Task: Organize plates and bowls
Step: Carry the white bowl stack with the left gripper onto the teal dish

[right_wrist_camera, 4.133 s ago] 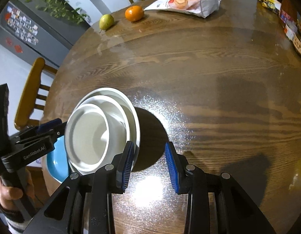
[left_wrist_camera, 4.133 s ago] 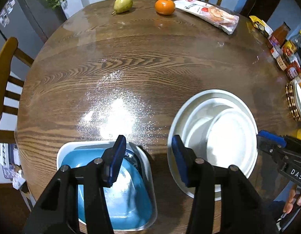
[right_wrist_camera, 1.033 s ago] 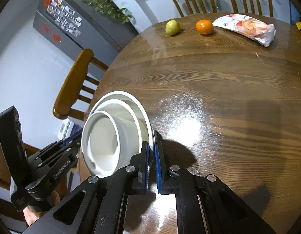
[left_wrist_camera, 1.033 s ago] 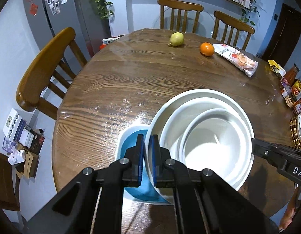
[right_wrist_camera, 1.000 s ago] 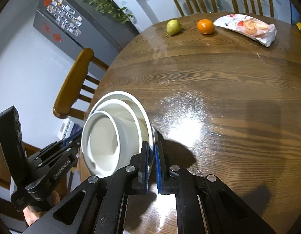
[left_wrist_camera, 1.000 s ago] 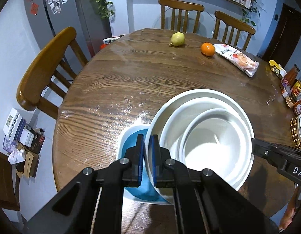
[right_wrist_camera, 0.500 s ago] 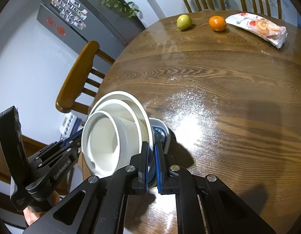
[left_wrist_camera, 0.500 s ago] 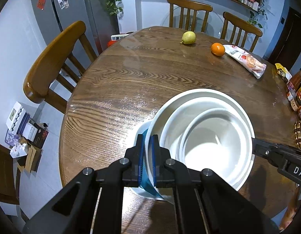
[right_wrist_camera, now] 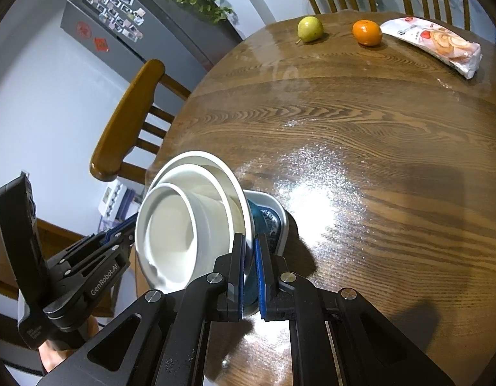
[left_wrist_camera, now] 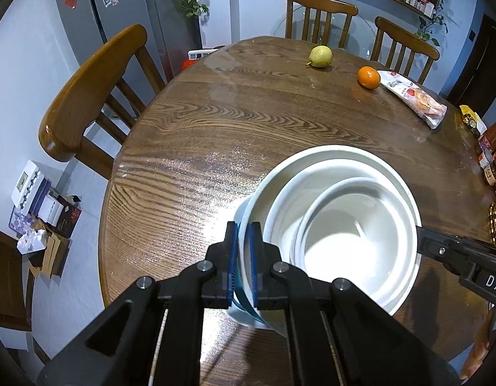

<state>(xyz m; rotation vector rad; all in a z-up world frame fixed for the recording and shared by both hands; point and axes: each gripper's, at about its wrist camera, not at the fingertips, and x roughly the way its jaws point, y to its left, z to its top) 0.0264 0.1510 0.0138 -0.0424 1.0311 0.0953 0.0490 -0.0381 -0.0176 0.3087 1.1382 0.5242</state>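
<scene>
The sorting looks well advanced, as a judgement from how things lie: the round glossy white ceramic dishes are already nested into one stack, a wide shallow white plate-like bowl [left_wrist_camera: 315,160] outermost, a medium white bowl [left_wrist_camera: 280,199] inside it, and a small deep white bowl [left_wrist_camera: 354,244] innermost; the small bowl appears empty, with only a sheen on its floor; what seems left is to settle this stack onto the rounded-square dish with a white rim and glazed blue inside [right_wrist_camera: 270,218] that sits on the round dark-wood tabletop [left_wrist_camera: 215,128] directly beneath it, then let go

The left tool [left_wrist_camera: 243,257] is closed on the near-left rim of the outer bowl, its blue pads pinching the rim between them; the right tool [right_wrist_camera: 250,270] is likewise clamped on the opposite rim, so the stack is carried between the two; the stack is tilted in the right wrist view, its mouth facing left; whether its underside already touches the blue dish cannot be told, since the rim hides the contact; only a sliver of the blue dish shows in the left wrist view, more of its blue inside in the right

Elsewhere on the tabletop, well apart from the dishes, lie a green-yellow pear [left_wrist_camera: 320,57], an orange tangerine [left_wrist_camera: 369,77] and a printed plastic snack packet [left_wrist_camera: 415,96]; none of these sits in any container
</scene>
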